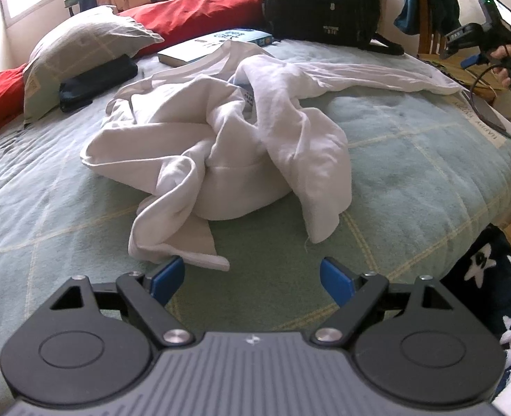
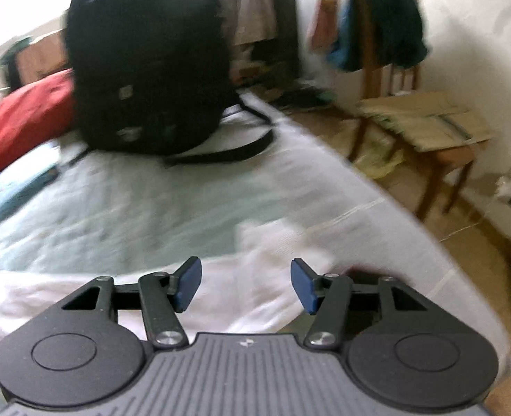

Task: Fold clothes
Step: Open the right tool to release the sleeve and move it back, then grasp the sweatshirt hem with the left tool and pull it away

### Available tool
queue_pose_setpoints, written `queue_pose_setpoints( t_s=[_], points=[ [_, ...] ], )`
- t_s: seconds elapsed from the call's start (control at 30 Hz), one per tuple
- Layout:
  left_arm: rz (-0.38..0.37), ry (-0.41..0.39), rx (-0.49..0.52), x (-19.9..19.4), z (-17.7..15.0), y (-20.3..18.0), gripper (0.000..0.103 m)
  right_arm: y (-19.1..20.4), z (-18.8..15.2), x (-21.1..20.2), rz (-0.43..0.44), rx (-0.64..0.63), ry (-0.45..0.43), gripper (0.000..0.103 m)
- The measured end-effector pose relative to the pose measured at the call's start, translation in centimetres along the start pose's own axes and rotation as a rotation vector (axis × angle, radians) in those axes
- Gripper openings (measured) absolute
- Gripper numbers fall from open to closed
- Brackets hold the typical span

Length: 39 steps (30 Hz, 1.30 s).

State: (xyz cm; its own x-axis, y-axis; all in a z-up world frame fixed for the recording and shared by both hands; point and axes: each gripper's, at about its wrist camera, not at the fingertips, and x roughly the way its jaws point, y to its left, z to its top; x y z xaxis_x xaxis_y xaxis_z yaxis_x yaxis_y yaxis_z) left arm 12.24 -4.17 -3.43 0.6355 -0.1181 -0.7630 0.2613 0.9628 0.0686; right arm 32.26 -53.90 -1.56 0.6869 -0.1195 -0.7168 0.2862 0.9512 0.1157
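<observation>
A white garment [image 1: 221,138] lies crumpled and twisted in the middle of the bed [image 1: 411,180], on a pale green quilt. My left gripper [image 1: 252,282] is open and empty, just in front of the garment's near hem. Its left blue pad [image 1: 167,279] almost touches the cloth. My right gripper [image 2: 245,284] is open and empty, low over a flat white part of the garment [image 2: 255,270] near the bed's right edge. The right wrist view is blurred. The right gripper also shows in the left wrist view [image 1: 491,41], held by a hand at the far right.
A black backpack [image 1: 319,3] stands at the far end of the bed, also in the right wrist view [image 2: 148,62]. A book [image 1: 217,45], a grey pillow [image 1: 82,52], a dark folded item [image 1: 96,81] and red bedding [image 1: 200,14] lie beyond the garment. A wooden chair [image 2: 418,128] with papers stands right of the bed.
</observation>
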Motion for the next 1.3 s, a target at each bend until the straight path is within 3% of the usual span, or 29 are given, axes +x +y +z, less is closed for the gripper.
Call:
queue_pose_setpoints(
  t_s=[0.27,0.37,0.47,0.63,0.73,1.13,1.3],
  points=[
    [0.005,-0.011,-0.005,-0.9,-0.4,0.6,0.086,9.7,-9.2,-3.2,0.305,-0.196,0.158,0.070],
    [0.019,-0.022,-0.004,-1.5,-0.6,1.2,0.086,13.3,-12.5,-4.9,0.390,-0.252,0.195,0.071],
    [0.029,-0.040,-0.016,-2.2,-0.6,2.1,0.086,15.7,-15.1,-6.4,0.455,-0.264,0.203,0.079],
    [0.051,-0.064,-0.055,-2.8,-0.3,4.1,0.087,18.4,-19.3,-7.3,0.450,-0.300,0.193,0.089],
    [0.060,-0.089,-0.052,-2.4,-0.2,5.0,0.088,18.8,-21.1,-7.0,0.453,-0.293,0.155,0.103],
    [-0.003,-0.180,0.005,1.3,-0.6,4.8,0.087,19.0,-23.1,-7.0,0.435,-0.300,0.071,0.103],
    [-0.047,-0.166,-0.077,2.3,-0.7,5.9,0.081,18.8,-23.8,-7.4,0.440,-0.316,0.027,0.103]
  ],
)
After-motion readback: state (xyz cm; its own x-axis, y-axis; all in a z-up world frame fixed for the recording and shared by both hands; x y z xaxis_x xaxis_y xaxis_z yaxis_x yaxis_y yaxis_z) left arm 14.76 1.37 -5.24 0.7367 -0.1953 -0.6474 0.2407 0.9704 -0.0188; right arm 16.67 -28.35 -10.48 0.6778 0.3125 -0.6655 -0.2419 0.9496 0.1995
